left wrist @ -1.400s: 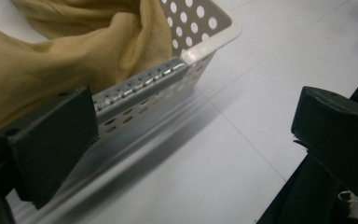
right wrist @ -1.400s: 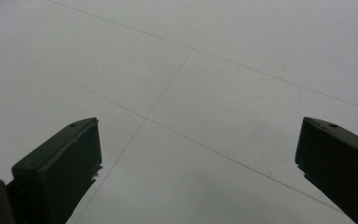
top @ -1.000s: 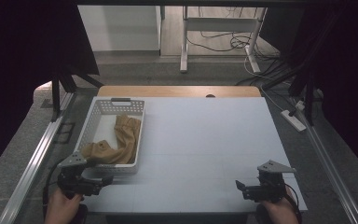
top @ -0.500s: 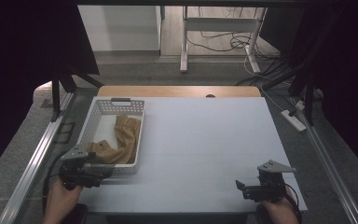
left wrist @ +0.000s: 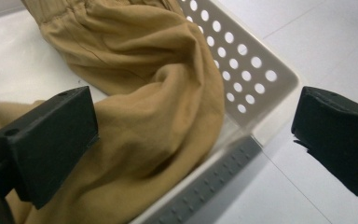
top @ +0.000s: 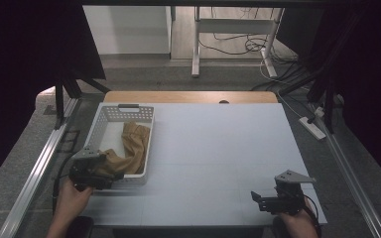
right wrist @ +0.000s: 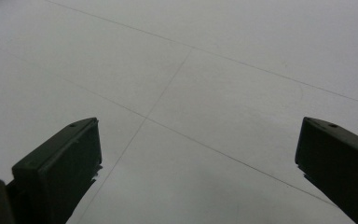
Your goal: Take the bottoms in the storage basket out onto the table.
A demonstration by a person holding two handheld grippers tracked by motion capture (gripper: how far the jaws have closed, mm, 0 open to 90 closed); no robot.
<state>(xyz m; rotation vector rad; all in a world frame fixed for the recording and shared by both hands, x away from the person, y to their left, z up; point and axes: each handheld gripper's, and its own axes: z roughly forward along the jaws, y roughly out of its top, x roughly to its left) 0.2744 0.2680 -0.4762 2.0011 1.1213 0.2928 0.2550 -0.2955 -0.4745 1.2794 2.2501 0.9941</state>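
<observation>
The tan cloth [top: 129,148] is sitting bunched up in the white perforated basket [top: 110,116] on the left side of the table [top: 218,148], with most of the fabric piled toward the near end and draped up against the basket's right wall. The left gripper [top: 110,179] is right at the near edge of the basket, and from its own view the jaws are spread wide: one jaw is over the cloth [left wrist: 158,126] inside the basket, the other is outside over the bare table, so the gripper straddles the basket wall [left wrist: 242,70] and its near corner. Can't quite tell if the inner jaw is actually touching the fabric, but it's very close. The right gripper [top: 258,200] is way over at the near right corner of the table, well apart from the basket, jaws also spread, nothing between them but plain tabletop [right wrist: 205,93].
</observation>
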